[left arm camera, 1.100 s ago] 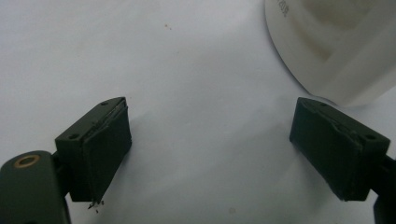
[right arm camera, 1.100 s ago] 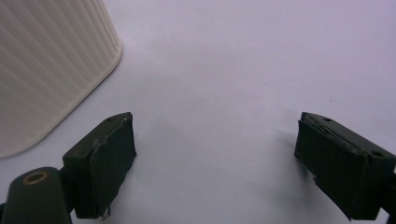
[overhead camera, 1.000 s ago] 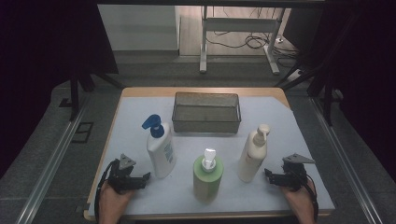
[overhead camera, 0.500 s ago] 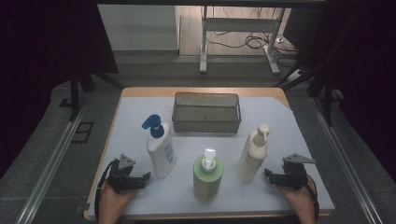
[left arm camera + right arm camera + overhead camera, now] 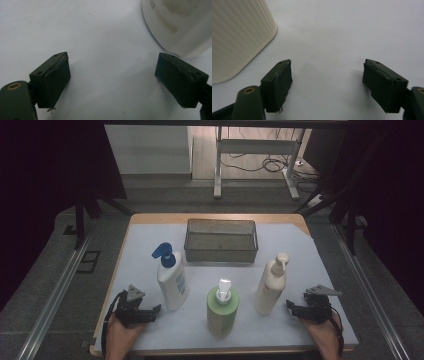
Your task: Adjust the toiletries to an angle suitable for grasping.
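White pump bottle (image 5: pixel 171 282) with blue pump head, upright, near-left on the tabletop (image 5: pixel 300 250); its base edge (image 5: pixel 175 27) shows close by in the left gripper view. Cream ribbed pump bottle (image 5: pixel 269 287), upright, near-right; its ribbed wall (image 5: pixel 237 37) shows in the right gripper view. The two stand well apart.

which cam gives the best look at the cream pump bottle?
High view: the cream pump bottle stands whole and upright, pump head to base, left of the right tool. The right gripper view catches its ribbed lower corner alone.
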`<state>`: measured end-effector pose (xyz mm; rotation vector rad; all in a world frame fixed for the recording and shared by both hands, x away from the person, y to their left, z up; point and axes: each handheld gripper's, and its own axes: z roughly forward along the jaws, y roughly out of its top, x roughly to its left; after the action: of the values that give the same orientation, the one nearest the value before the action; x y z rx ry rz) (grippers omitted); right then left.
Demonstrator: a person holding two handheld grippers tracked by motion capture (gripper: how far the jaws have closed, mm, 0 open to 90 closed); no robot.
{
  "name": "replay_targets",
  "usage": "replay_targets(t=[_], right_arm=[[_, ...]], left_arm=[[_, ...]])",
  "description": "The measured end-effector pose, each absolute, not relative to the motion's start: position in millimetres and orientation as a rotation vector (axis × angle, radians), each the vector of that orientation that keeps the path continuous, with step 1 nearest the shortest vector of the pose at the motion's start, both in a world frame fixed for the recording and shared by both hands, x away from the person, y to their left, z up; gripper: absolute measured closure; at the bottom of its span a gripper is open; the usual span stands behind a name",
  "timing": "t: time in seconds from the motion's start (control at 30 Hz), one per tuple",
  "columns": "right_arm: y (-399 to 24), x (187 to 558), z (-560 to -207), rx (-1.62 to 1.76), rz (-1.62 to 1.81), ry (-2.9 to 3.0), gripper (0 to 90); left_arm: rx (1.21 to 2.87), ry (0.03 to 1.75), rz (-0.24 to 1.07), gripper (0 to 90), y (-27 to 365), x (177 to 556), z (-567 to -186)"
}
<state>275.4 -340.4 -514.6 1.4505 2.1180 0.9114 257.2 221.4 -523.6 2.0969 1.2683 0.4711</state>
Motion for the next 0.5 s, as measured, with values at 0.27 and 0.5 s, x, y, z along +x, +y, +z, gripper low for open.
replay_targets(t=[0.27,0.5], right_arm=[[-340.9,265.5,-506.7,1.404,0.964,2.144,32.4],[-334.9,256.5,-503.2,1.281,0.935,2.22,45.1]], left_arm=[[2.097,1.268,0.471,12.4,221.4,257.2,-523.6],[2.097,1.268,0.472,12.4,221.4,257.1,-523.6]])
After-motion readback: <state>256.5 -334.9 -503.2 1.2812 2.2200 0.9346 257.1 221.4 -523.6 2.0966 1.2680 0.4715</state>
